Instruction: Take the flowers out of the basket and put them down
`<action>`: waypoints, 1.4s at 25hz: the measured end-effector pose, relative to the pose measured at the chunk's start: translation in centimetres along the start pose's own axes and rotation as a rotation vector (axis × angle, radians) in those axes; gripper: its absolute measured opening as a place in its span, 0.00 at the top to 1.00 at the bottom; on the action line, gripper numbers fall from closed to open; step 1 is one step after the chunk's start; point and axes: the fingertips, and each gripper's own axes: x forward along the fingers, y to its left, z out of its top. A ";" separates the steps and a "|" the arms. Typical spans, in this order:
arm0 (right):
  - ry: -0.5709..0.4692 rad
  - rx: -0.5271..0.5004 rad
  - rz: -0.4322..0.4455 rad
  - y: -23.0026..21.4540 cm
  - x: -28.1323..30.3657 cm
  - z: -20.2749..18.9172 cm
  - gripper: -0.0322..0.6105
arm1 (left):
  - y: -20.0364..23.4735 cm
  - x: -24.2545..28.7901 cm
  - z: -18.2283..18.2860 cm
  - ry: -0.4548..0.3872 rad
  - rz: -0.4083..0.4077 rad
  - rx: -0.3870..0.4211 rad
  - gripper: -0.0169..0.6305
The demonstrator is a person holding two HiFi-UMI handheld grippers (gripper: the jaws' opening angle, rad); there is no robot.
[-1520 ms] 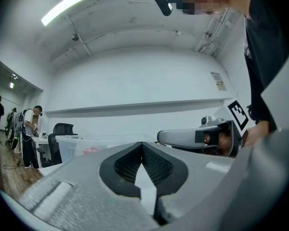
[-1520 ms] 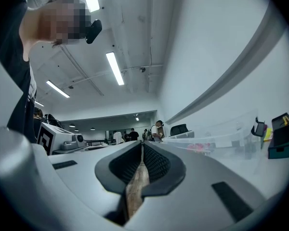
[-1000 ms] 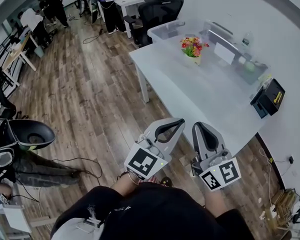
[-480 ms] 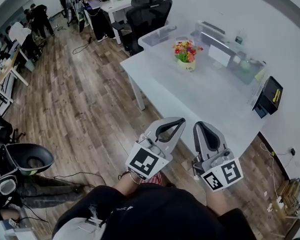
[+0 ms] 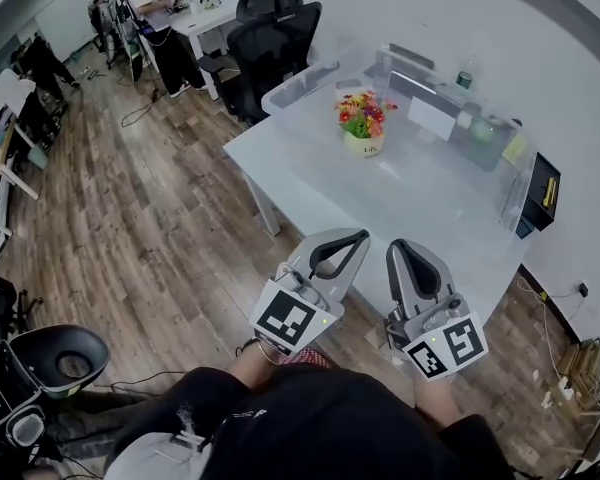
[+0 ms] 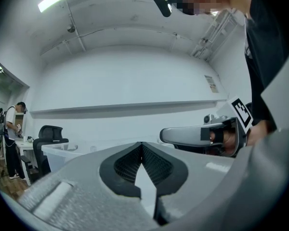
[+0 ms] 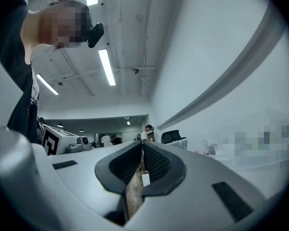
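Risking a topple: left gripper point(image 5: 357, 240), right gripper point(image 5: 397, 249) clenched, empty.
Flowers point(image 5: 362, 115) stand well ahead of the jaws; arriving shut may tip the basket point(image 5: 363, 146).

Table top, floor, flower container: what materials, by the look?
Table top: smooth white laminate or painted board, probably; even matt sheen. Floor: wood or wood-look planks, grain and seams visible. Flower container: pale, smooth, maybe ceramic or plastic; too small to tell any weave.

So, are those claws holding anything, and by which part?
Nothing. The left claw and right claw are shut and empty; the flowers stand far off on the table.
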 end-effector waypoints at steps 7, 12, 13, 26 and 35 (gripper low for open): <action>-0.014 -0.017 -0.040 -0.7 3.1 0.3 0.93 | 2.6 0.9 0.0 -0.012 -0.057 0.016 0.98; -0.019 -0.022 -0.067 -0.7 5.1 0.1 0.93 | 4.9 1.1 -0.2 -0.019 -0.076 0.005 0.98; -0.021 -0.023 -0.074 -0.8 5.4 0.1 0.93 | 5.3 1.1 -0.3 -0.017 -0.082 0.006 0.98; -0.020 -0.066 -0.187 -1.1 8.8 0.2 0.93 | 9.4 1.4 -0.7 -0.037 -0.164 -0.037 0.98; -0.011 -0.089 -0.271 -0.7 10.9 -0.5 0.93 | 11.6 1.3 -0.8 -0.053 -0.241 -0.038 0.98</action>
